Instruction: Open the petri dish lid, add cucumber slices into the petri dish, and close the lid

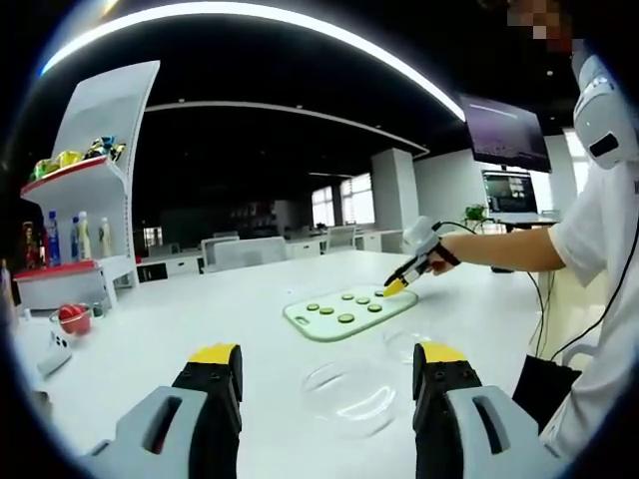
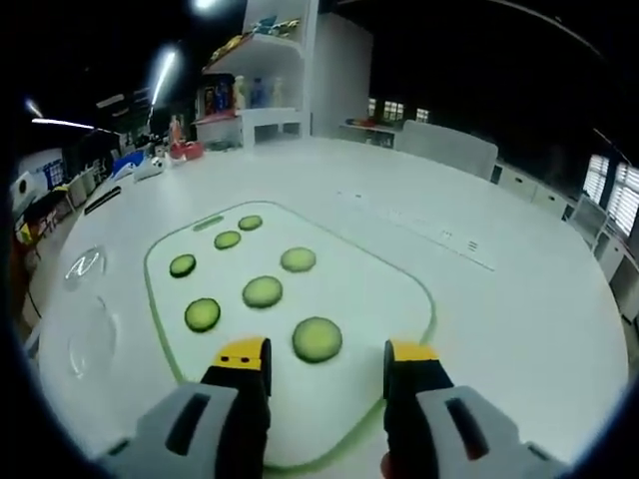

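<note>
Right gripper view, right gripper (image 2: 326,361) jaws apart over nearest cucumber slice (image 2: 317,338), left gripper (image 1: 327,366) jaws apart above petri dish (image 1: 349,395).

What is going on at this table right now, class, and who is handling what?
A person holds a claw in each hand at a white table. The right claw hangs open just over the cutting board, its jaws either side of the nearest cucumber slice, with nothing gripped yet. Six more slices lie further along the board. The left claw is open too, pointed at two clear round petri dish pieces lying apart on the table near the board, so the dish looks already opened.
</note>
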